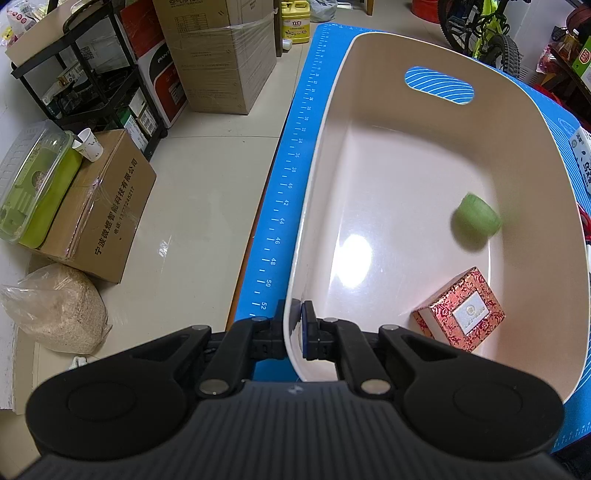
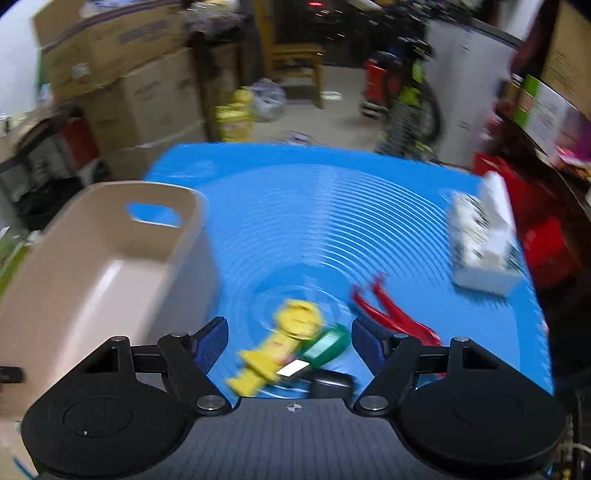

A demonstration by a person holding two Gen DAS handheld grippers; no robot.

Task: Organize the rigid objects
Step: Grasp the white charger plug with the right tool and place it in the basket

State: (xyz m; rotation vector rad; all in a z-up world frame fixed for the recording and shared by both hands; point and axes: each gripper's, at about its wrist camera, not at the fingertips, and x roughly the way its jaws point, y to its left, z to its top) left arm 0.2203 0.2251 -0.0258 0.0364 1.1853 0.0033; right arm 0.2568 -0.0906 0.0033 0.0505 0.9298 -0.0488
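Observation:
My left gripper [image 1: 294,325] is shut on the near rim of the beige plastic bin [image 1: 528,177], which stands on the blue mat [image 1: 291,177]. Inside the bin lie a red patterned box [image 1: 461,312] and a blurred green cup [image 1: 476,219]. My right gripper [image 2: 290,341] is open above the mat [image 2: 332,221]. Between its fingers on the mat lie a yellow toy [image 2: 284,343], a green object [image 2: 325,345], a small white tag [image 2: 293,369] and a black object [image 2: 330,384]. Red pliers [image 2: 391,314] lie just right of them. The bin [image 2: 74,280] is to the left. The right wrist view is blurred.
A white tissue box [image 2: 484,240] stands at the mat's right edge. Cardboard boxes [image 1: 221,55], a black rack [image 1: 85,74], a green lidded container [image 1: 33,184] and a bag of grain [image 1: 59,310] sit on the floor to the left. A bicycle [image 1: 484,33] is behind the table.

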